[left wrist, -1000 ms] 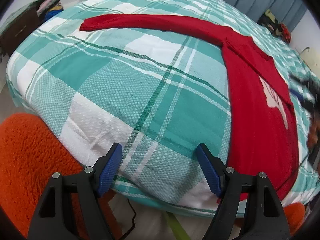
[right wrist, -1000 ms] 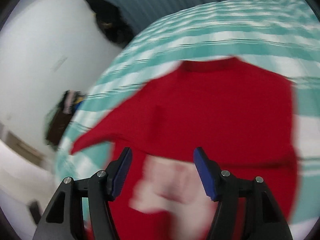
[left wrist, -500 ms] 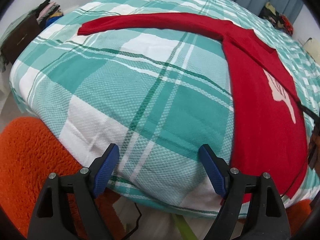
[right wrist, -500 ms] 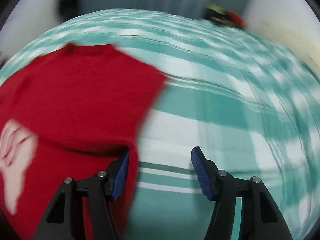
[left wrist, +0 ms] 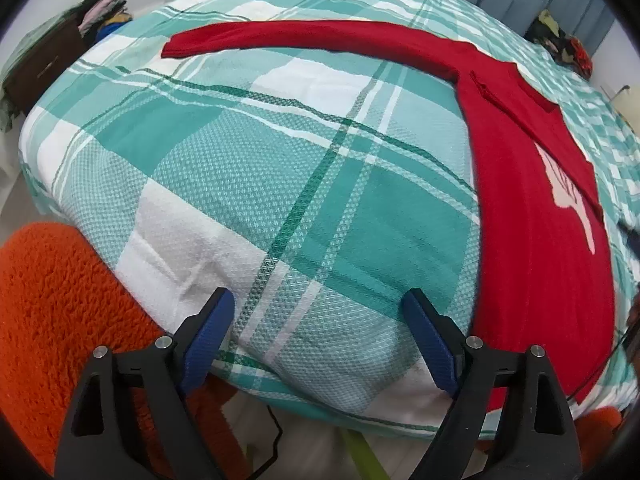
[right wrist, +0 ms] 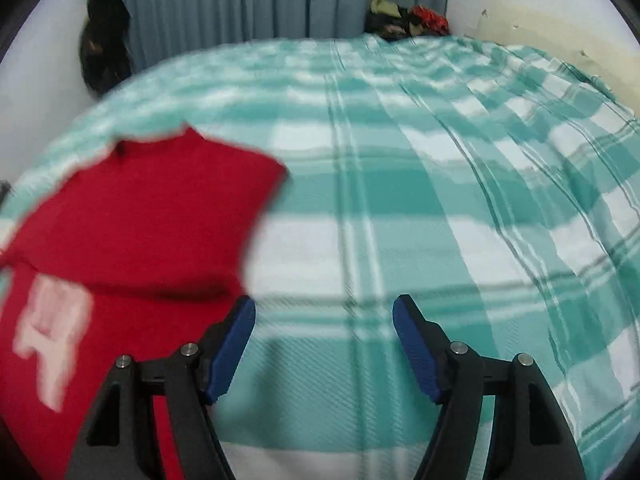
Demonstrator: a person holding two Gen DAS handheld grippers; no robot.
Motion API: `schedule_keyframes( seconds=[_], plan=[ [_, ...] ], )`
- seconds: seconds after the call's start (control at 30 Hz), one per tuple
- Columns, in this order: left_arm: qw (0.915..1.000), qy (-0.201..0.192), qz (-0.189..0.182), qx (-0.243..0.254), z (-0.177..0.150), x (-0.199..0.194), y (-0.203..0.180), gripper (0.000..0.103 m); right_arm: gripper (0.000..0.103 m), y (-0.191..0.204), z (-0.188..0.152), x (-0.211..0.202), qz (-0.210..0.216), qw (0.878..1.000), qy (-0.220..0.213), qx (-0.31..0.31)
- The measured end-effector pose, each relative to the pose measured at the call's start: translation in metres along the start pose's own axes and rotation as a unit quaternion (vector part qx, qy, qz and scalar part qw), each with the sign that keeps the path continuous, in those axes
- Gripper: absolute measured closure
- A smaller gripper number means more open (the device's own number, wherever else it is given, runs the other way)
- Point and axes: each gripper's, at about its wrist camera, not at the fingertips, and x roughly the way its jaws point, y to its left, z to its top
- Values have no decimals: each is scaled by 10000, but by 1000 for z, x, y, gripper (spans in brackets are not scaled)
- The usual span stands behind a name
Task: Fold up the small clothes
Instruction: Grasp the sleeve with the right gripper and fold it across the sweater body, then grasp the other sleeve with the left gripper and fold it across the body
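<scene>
A red long-sleeved top (left wrist: 532, 208) with a pale print lies flat on the teal plaid bedspread (left wrist: 256, 168); its right side is folded over the front and one sleeve (left wrist: 304, 42) stretches out to the left. My left gripper (left wrist: 318, 312) hovers over bare bedspread left of the top, jaws opening, nothing between them. In the right wrist view the red top (right wrist: 132, 232) lies at the left. My right gripper (right wrist: 324, 318) is over bare bedspread just right of it, jaws opening and empty.
An orange fluffy rug (left wrist: 60, 320) lies below the bed's near corner. A dark dresser with stacked clothes (left wrist: 48, 60) stands at the far left. Blue curtains (right wrist: 280, 0) hang behind the bed, with a pile of clothes (right wrist: 408, 20) at its far edge.
The right gripper swung from above the red top to the bare bedspread on its right. The left gripper stayed in place and its jaws widened a little.
</scene>
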Motion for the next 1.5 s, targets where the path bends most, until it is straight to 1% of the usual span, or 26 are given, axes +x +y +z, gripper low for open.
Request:
schedule_keyframes(
  seconds=[0.1, 0.17, 0.27, 0.3, 0.33, 0.37, 0.4, 0.43, 0.5, 0.53, 0.57, 0.6, 0.67, 0.73, 0.8, 0.9, 0.93, 1.03, 1.07, 1.13, 1.2, 1.3, 1.37, 1.43, 1.47, 1.5],
  plan=[
    [10000, -1, 67, 19, 0, 1, -3, 14, 33, 26, 29, -6, 926, 9957, -70, 14],
    [9999, -20, 107, 42, 0, 0, -4, 14, 34, 48, 44, 1, 1580, 9874, 51, -18],
    [9999, -19, 128, 49, -1, 0, -4, 13, 37, 66, 48, 25, 2139, 9761, 393, 24],
    [9999, -11, 124, 44, -1, 0, -3, 13, 38, 66, 43, 39, 2233, 9727, 629, 101],
    [9999, 5, 112, 35, -1, 0, -2, 13, 42, 64, 37, 51, 2167, 9725, 839, 164],
    [9999, 20, 100, 26, -1, 0, -1, 13, 48, 54, 25, 68, 1888, 9745, 1180, 290],
    [10000, 38, 70, 0, -2, 0, 0, 13, 67, 43, 15, 74, 1779, 9748, 1276, 424],
    [10000, 53, 43, -31, -2, 0, 2, 13, 79, 30, 7, 73, 1832, 9742, 1182, 578],
    [9999, 84, 8, -73, -2, 2, 5, 11, 85, -1, -6, 65, 1914, 9715, 1007, 970],
    [9999, 103, -6, -87, -1, 3, 5, 11, 81, -13, -11, 59, 1896, 9707, 1000, 1084],
    [9999, 118, -12, -91, -1, 5, 4, 11, 79, -21, -15, 50, 1558, 9773, 1002, 1028],
    [9999, 124, -13, -91, 0, 6, 4, 10, 79, -30, -18, 36, 1392, 9814, 911, 953],
    [9999, 117, -25, -89, 1, 5, 2, 10, 74, -45, -26, 10, 1379, 9835, 745, 897],
    [9999, 97, -17, -70, 1, 5, 1, 10, 56, -60, -40, -21, 1134, 9881, 595, 852],
    [10000, 79, -2, -42, 0, 4, 0, 10, 51, -72, -60, -49, 908, 9909, 406, 903],
    [10000, 75, 0, 0, -3, 3, -1, 10, 43, -79, -99, -72, 739, 9920, 261, 993],
    [10000, 71, 6, 15, -3, 3, -1, 10, 41, -79, -109, -75, 709, 9918, 275, 1024],
    [9999, 127, -11, 27, 0, 0, -1, 10, 38, -75, -134, -68, 688, 9895, 535, 1153],
    [9998, 171, -74, -12, 2, -3, -1, 10, 37, -74, -137, -65, 653, 9890, 589, 1188],
    [9992, 137, -333, -157, 13, -10, 7, 10, 30, -72, -140, -58, 678, 9885, 639, 1187],
    [9975, -75, -577, -407, 36, -24, 25, 10, 26, -70, -141, -56, 713, 9887, 641, 1156],
    [9910, -454, -797, -974, 82, -42, 70, 10, 23, -63, -147, -54, 643, 9908, 622, 1017],
    [9808, -765, -876, -1563, 115, -50, 115, 10, 21, -61, -148, -54, 631, 9913, 608, 983],
    [9729, -873, -776, -1995, 137, -44, 153, 10, 20, -60, -149, -53, 607, 9917, 586, 969],
    [9698, -836, -685, -2188, 149, -37, 170, 10, 20, -59, -149, -53, 590, 9920, 573, 958],
    [9689, -727, -634, -2280, 160, -25, 183, 13, 19, -58, -149, -52, 572, 9923, 563, 943]
  ],
)
